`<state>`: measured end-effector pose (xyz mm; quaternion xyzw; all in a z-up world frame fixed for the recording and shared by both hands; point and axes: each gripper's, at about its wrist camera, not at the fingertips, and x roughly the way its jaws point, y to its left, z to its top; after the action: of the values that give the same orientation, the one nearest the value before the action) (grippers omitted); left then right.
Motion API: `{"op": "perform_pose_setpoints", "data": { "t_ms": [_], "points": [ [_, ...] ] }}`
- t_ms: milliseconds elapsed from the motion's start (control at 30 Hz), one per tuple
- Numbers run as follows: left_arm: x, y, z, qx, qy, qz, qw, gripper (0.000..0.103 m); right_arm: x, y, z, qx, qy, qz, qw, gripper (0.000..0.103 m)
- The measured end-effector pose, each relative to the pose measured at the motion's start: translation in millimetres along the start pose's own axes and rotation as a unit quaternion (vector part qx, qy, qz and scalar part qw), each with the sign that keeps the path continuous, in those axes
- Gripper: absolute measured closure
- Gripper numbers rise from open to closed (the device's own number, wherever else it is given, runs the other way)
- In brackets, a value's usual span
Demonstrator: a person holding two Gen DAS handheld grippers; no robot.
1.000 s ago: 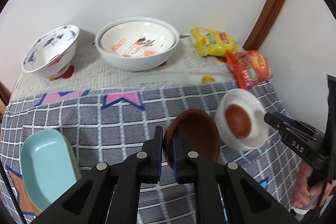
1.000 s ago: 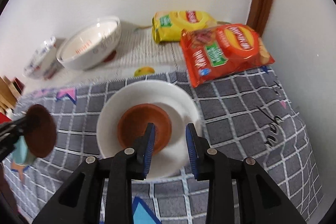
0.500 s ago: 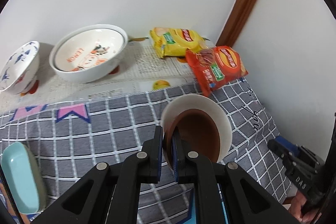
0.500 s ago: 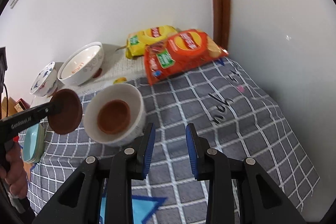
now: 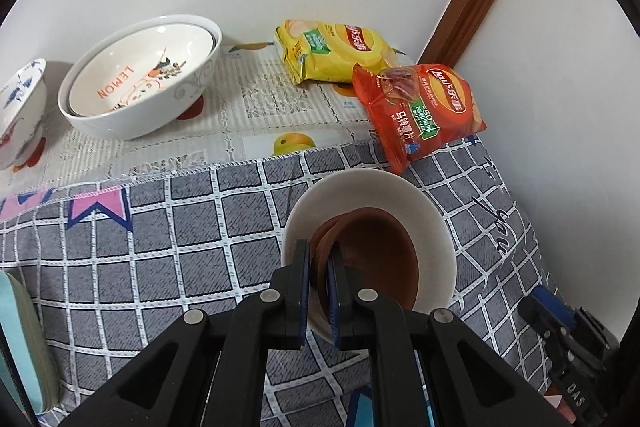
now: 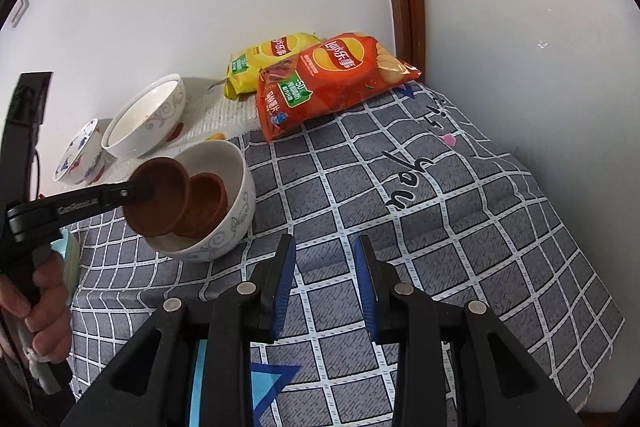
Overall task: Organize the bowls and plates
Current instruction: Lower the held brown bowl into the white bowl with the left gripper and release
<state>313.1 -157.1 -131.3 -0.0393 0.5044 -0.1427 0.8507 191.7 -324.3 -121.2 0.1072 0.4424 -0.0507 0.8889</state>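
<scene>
Nearest in the left wrist view, the left hand-held gripper [image 5: 319, 281] pinches the rim of a brown dish [image 5: 376, 259], its jaws narrowed onto it. The dish hangs tilted over a white bowl [image 5: 436, 227] on the grey checked cloth [image 5: 160, 227] of the surface, partly inside the bowl's mouth. A second brown dish [image 6: 208, 203] already lies in the bowl, just behind the held one.

The right hand-held gripper [image 6: 326, 287] hovers over the cloth to the right of the bowl, jaws apart with nothing between them.

At the left edge lies a pale blue dish [image 5: 20, 343]. Farther back on a lace mat [image 5: 256, 99] stand a large white bowl [image 5: 132, 115] with a second bowl nested in it, and a blue-patterned bowl [image 5: 20, 115] to its left. To the far right lie a red crisp bag [image 5: 424, 111] and, behind it by the wall, a yellow bag [image 5: 332, 55].
</scene>
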Motion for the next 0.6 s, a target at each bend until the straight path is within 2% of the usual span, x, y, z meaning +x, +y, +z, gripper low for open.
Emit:
{"op": "perform_pose_setpoints", "data": {
  "t_ms": [600],
  "points": [
    [24.7, 0.2, 2.1, -0.015, 0.013, -0.017, 0.9997, 0.094, 3.8, 14.0, -4.6, -0.020, 0.004, -0.003, 1.000, 0.073]
  ]
}}
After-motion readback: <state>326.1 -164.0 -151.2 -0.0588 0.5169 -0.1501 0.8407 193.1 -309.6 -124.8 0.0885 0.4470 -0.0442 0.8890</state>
